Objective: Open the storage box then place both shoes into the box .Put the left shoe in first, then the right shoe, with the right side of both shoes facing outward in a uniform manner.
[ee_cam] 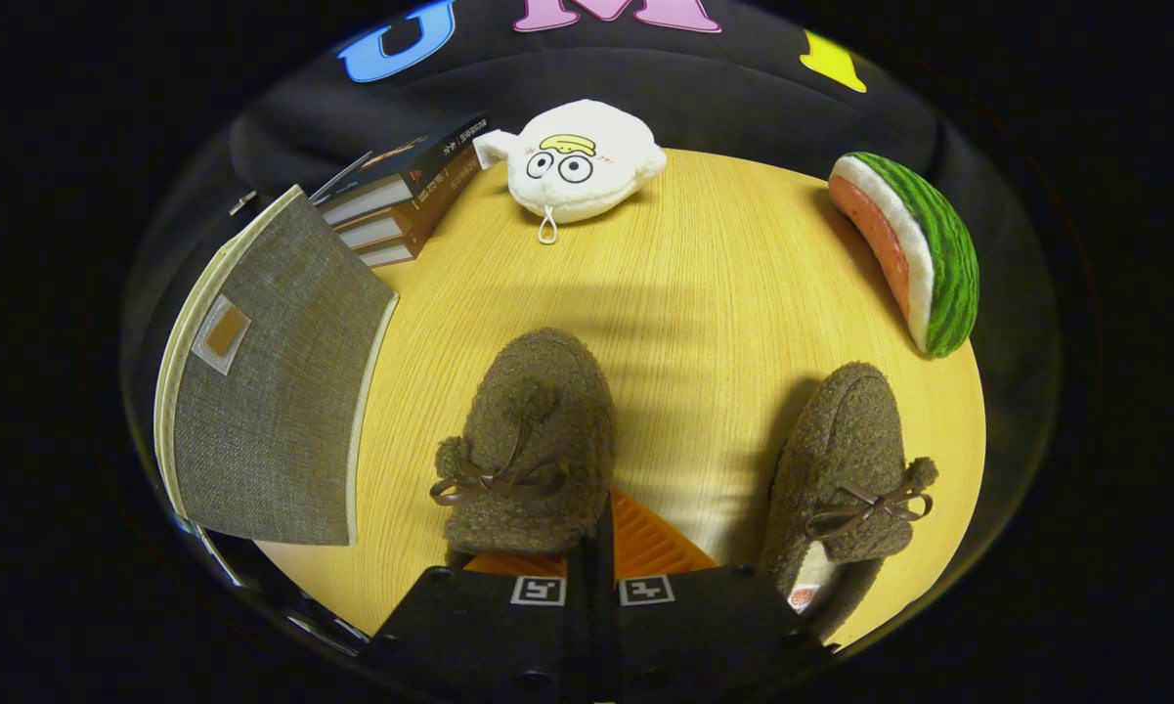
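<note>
Two brown fuzzy slippers with leather bows lie on the round wooden table point(704, 293), toes pointing away from me. One slipper point(533, 440) sits just ahead of my left finger and hides its tip. The other slipper point(846, 460) lies to the right of my fingers, its pale lining showing at the heel. The grey fabric storage box point(274, 391) stands to the left of the slippers, its lid down. My gripper point(601, 513) is shut, fingers pressed together with nothing between them, low behind the heel of the nearer slipper.
A stack of books point(406, 196) lies beyond the box. A white plush toy point(577, 161) rests at the table's far edge. A watermelon-slice plush point(914, 249) sits at the far right. Bare tabletop stretches between the slippers and the plush toys.
</note>
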Motion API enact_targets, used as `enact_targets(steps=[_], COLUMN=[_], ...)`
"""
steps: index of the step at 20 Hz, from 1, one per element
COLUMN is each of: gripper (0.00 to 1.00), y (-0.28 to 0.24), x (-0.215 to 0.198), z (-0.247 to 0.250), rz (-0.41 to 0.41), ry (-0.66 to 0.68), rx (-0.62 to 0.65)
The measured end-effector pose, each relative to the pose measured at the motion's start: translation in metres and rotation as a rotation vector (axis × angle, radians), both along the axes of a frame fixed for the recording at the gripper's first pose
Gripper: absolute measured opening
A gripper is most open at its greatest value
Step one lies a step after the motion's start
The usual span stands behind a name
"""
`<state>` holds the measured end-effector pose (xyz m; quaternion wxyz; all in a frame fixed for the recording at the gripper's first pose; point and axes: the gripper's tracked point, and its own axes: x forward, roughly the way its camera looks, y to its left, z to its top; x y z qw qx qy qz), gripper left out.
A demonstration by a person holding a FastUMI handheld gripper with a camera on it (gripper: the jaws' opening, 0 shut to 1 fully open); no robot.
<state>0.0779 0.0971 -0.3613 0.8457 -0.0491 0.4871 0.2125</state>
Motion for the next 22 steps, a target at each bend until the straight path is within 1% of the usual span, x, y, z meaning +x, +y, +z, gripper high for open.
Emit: enact_targets(steps=[2,5,11,15,18,22], gripper=[0.05,0.05,0.05,0.05,0.05,0.05], y=[0.002,0.014,0.064,0.105,0.145,0.194], x=[-0.003,-0.012,-0.023,-0.031,-0.036,-0.041], z=[0.015,0.057,0.169,0.230,0.264,0.281], rz=[-0.024,-0.066,-0.075,-0.068,-0.063,-0.042], ry=[-0.006,-0.016,-0.115,-0.160,-0.168,-0.178], rx=[0.020,0.084,0.219,0.300,0.359,0.392])
